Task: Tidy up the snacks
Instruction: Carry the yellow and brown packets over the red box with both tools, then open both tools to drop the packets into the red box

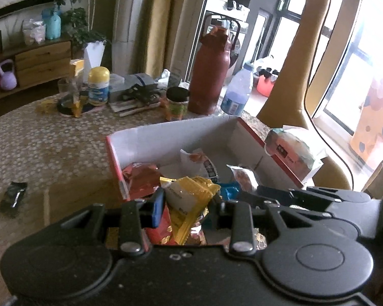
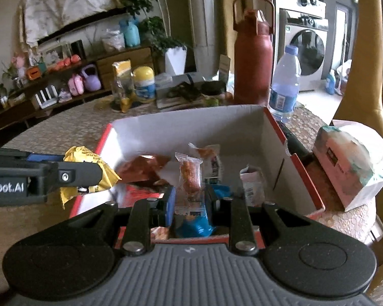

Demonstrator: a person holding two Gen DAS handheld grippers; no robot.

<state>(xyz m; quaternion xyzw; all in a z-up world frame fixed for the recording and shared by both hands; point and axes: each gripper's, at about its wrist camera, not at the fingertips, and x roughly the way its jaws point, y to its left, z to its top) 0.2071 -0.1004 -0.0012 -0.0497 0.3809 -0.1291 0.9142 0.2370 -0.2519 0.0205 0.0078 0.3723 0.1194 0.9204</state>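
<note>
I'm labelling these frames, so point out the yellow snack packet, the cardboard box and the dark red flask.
yellow snack packet (image 1: 189,193), left wrist view, on its pale front panel.
cardboard box (image 2: 191,130), right wrist view, on its white inner back wall.
dark red flask (image 2: 252,71), right wrist view, on the middle of its body.

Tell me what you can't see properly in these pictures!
- Near part of the box floor: both views, hidden by the gripper bodies.
- Lower end of the yellow packet in the left gripper: left wrist view, behind the gripper.
- Print on the clear snack packet in the right gripper: too small to read.
- Small dark packet on the table: left wrist view, too blurred to identify.
</note>
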